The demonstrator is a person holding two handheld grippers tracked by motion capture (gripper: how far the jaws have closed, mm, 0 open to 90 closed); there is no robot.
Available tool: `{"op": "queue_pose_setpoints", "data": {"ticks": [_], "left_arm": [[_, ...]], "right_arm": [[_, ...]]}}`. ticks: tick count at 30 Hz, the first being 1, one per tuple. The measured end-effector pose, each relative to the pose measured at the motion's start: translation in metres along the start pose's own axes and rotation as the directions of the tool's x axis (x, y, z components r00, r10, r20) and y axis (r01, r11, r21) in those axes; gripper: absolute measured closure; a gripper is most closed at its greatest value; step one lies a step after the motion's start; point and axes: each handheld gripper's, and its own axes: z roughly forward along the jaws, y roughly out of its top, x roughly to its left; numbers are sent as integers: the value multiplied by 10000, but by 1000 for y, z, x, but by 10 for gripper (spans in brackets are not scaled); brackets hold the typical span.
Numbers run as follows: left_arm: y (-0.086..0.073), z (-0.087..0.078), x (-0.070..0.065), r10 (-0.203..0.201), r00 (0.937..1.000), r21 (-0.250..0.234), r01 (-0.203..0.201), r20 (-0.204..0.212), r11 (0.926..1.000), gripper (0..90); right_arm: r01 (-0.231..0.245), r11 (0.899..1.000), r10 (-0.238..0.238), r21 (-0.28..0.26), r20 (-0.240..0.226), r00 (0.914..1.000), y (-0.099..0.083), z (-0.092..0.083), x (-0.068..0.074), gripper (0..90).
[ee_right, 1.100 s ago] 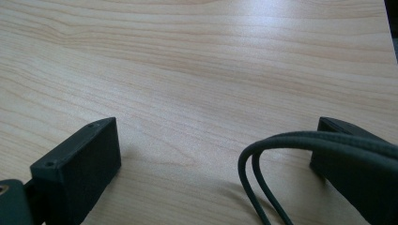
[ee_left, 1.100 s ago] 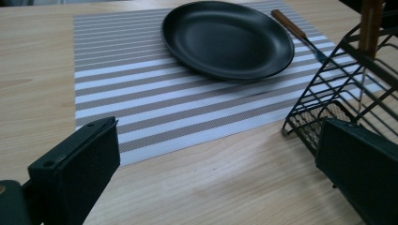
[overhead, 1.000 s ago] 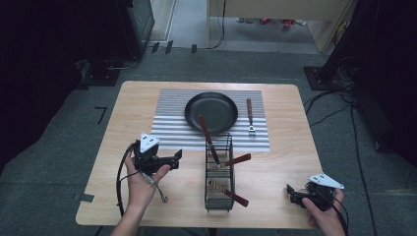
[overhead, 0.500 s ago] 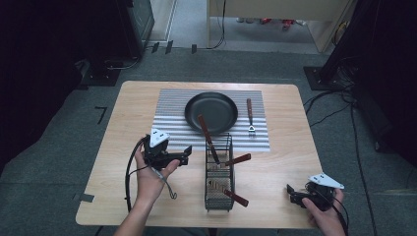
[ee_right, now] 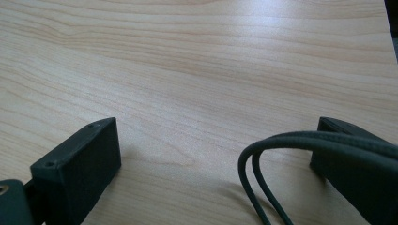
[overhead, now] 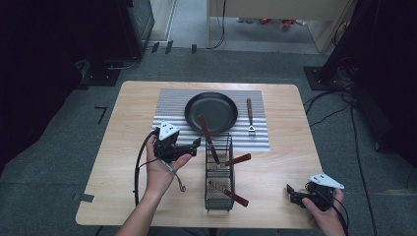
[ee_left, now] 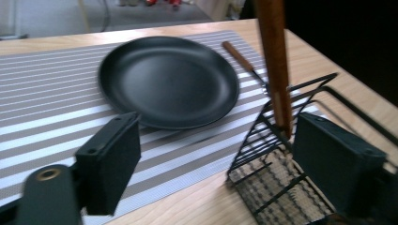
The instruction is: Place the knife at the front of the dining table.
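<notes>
High view: black pan (overhead: 211,112) on striped mat (overhead: 169,105)

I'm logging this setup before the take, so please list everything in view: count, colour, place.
Light wooden table: one, centre.
Grey-and-white striped placemat: one, table's far half.
Round black pan: one, on placemat.
Wooden-handled fork: one, on placemat, right of pan.
Black wire caddy: one, near centre.
Wooden-handled utensils: three, brown, in caddy.
Left gripper: black, open, beside caddy.
Right gripper: black, open, table's near-right corner.
</notes>
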Motion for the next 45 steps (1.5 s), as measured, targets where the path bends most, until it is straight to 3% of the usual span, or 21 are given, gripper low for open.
{"op": "queue_pose_setpoints", "data": {"ticks": [6, 9, 12, 15, 25, 31, 35, 37, 40, 45], "left_arm": [[3, 7, -4, 80, 9984, 79, -85, 564, 9999, 360], [3, 9, -8, 120, 9991, -93, -117, 410, 9999, 501], [5, 13, -8, -67, 9957, -37, 71, 925, 10000, 514], [5, 17, -11, -77, 9935, 21, 75, 1139, 10000, 542], [7, 25, -19, 256, 9925, -36, -254, 1196, 9997, 726], [9, 22, -16, -191, 9801, -88, 213, 1974, 9997, 776], [10, 17, -18, -316, 9629, -262, 401, 2680, 9989, 814], [11, 13, -21, -112, 9650, -465, 242, 2620, 9986, 820], [13, 3, -22, 34, 9573, -916, 242, 2891, 9955, 821], [14, -19, -24, 321, 9529, -1755, 225, 3017, 9842, 822]], "right_arm": [[0, 10000, 0, 4, -4, 10000, 0, 0, 0, 14], [-2, 10000, 2, 3, -4, 10000, 0, 0, 0, 14], [-2, 10000, 2, 5, -5, 10000, 0, 0, 0, 14], [4, 10000, -4, 2, -4, 10000, 0, 0, 0, 14], [-2, 10000, 2, 4, -12, 10000, 0, 0, 0, 14], [-7, 10000, 7, 2, -16, 10000, 0, 0, 0, 14], [0, 10000, 0, -1, -13, 10000, 0, 0, 0, 14], [3, 10000, -3, 0, -13, 10000, 0, 0, 0, 14], [-5, 10000, 5, -3, -9, 10000, 0, 0, 0, 14], [-12, 10000, 12, -4, -11, 10000, 0, 0, 0, 14]]}}
